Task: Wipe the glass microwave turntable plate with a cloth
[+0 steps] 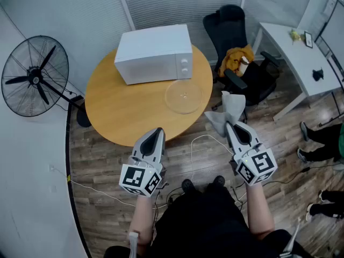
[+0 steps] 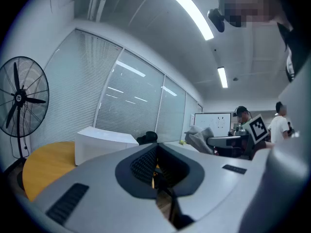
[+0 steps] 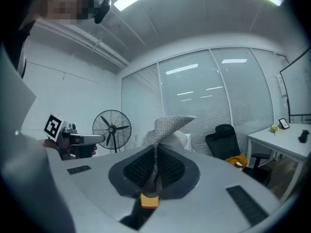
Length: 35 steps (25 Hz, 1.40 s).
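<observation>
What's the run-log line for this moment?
left gripper: shut, empty | right gripper: shut on grey cloth | glass turntable plate: on round table, beside microwave, untouched

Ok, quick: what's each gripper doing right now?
Left gripper: shut, nothing between the jaws.
Right gripper: shut on the cloth.

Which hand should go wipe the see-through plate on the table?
The right. The right gripper is shut on the grey cloth, which the wiping needs. The left gripper is shut with nothing in it. The glass plate lies on the table, ahead of both.
</observation>
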{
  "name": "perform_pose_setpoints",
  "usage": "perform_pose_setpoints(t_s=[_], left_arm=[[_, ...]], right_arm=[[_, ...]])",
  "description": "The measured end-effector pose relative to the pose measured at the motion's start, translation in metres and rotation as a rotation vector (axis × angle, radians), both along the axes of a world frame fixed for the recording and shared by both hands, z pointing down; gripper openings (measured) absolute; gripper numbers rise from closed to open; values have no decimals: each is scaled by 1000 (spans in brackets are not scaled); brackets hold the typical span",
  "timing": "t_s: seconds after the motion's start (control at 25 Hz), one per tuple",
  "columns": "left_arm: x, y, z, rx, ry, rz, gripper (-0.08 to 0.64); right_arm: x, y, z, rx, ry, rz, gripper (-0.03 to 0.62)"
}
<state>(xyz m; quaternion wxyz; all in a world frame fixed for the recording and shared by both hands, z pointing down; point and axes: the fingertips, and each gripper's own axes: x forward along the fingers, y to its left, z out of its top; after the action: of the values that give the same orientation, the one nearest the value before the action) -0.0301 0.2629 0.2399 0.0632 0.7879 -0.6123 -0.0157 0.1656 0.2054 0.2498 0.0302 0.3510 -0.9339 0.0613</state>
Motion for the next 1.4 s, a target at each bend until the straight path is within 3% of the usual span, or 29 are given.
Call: perform_pose_setpoints(t_s=[0.4, 0.8, 1.08, 1.4], left_arm=[[5, 9, 5, -13, 11, 1, -5], [8, 20, 14, -40, 12, 11, -5], [9, 13, 27, -76, 21, 7, -5], [6, -11, 35, -100, 21, -15, -5]], right_arm=[[2, 12, -7, 31, 38, -20, 20], [-2, 33, 3, -16, -11, -45, 23], [5, 20, 14, -54, -6, -22, 23], [-8, -8, 29, -103, -30, -77, 23]])
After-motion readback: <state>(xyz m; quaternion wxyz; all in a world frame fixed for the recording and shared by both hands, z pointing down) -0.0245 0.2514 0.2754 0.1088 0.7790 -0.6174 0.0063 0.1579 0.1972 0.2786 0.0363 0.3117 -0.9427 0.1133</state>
